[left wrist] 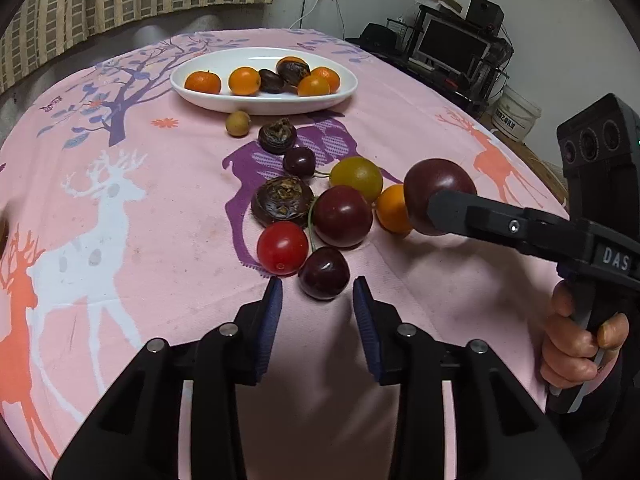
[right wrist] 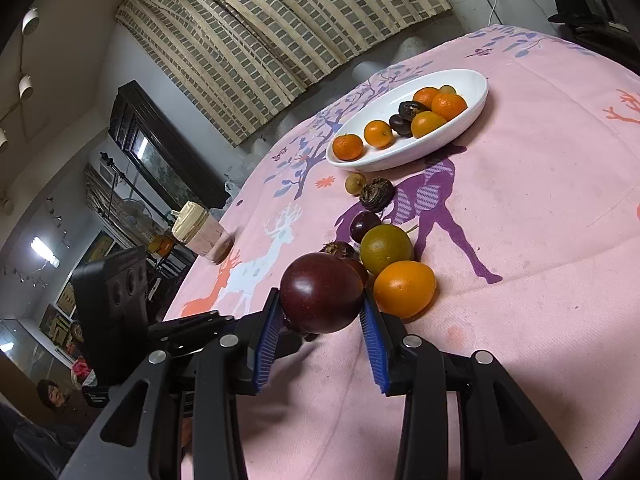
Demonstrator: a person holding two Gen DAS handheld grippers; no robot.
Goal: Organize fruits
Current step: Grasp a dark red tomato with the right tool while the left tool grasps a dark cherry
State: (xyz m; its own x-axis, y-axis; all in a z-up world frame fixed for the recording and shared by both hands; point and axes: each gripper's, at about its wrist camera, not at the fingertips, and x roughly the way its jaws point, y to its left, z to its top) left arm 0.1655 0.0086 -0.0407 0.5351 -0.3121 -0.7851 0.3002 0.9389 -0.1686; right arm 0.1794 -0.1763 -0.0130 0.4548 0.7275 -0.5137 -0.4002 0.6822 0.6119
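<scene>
My right gripper (right wrist: 320, 316) is shut on a dark purple plum (right wrist: 321, 293), held just above the cloth; it also shows in the left wrist view (left wrist: 438, 196). My left gripper (left wrist: 318, 286) is open, its blue pads either side of a dark cherry (left wrist: 323, 273) on the cloth. Around it lie a red cherry tomato (left wrist: 282, 247), a dark red plum (left wrist: 342, 216), two brown water chestnuts (left wrist: 282, 199), a green-yellow fruit (left wrist: 356, 176) and an orange kumquat (left wrist: 394, 209). A white oval plate (left wrist: 264, 101) at the back holds several small oranges and dark chestnuts.
A pink deer-print tablecloth (left wrist: 120, 200) covers the round table. A small tan fruit (left wrist: 238, 123) lies in front of the plate. A lidded jar (right wrist: 202, 236) stands near the table's left edge in the right wrist view. Shelves and a monitor (left wrist: 452, 46) stand beyond the table.
</scene>
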